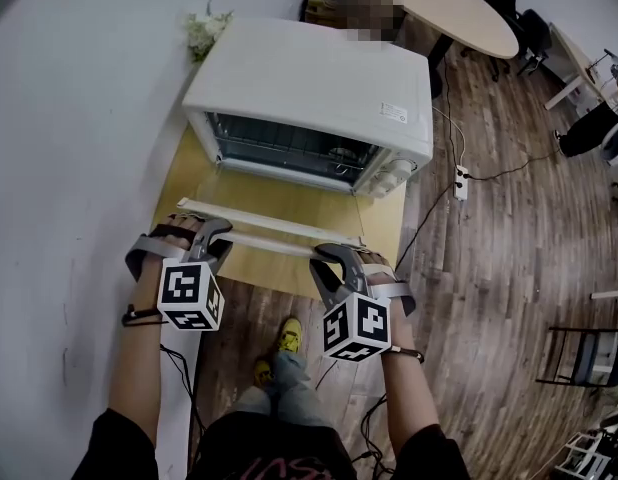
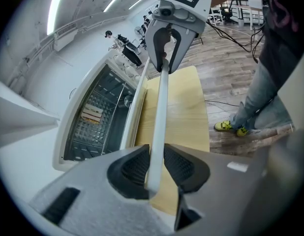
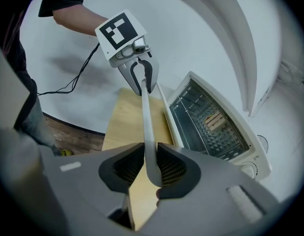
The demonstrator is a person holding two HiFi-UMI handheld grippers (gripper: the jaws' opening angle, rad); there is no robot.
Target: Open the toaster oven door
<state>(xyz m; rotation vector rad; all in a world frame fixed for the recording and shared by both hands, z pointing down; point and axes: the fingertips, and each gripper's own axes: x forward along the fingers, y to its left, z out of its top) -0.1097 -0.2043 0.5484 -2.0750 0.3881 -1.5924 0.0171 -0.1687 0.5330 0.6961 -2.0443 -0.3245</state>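
Observation:
The white toaster oven (image 1: 309, 78) stands on a small yellow table (image 1: 379, 218). Its glass door (image 1: 269, 213) is swung down flat toward me, and the rack inside (image 2: 95, 117) is exposed. My left gripper (image 1: 211, 236) is shut on the left end of the white door handle (image 1: 274, 243). My right gripper (image 1: 334, 258) is shut on its right end. In the left gripper view the handle (image 2: 159, 117) runs between the pads (image 2: 137, 168) to the right gripper (image 2: 165, 63). In the right gripper view the bar (image 3: 147, 127) sits in the right gripper (image 3: 151, 168) and reaches the left gripper (image 3: 142, 82).
A pale, ridged item (image 3: 214, 119) lies on the oven rack. A power strip (image 1: 459, 181) and cables lie on the wood floor to the right. My yellow shoes (image 1: 289, 336) are below the table edge. A white wall is on the left, and a chair (image 1: 584, 353) at far right.

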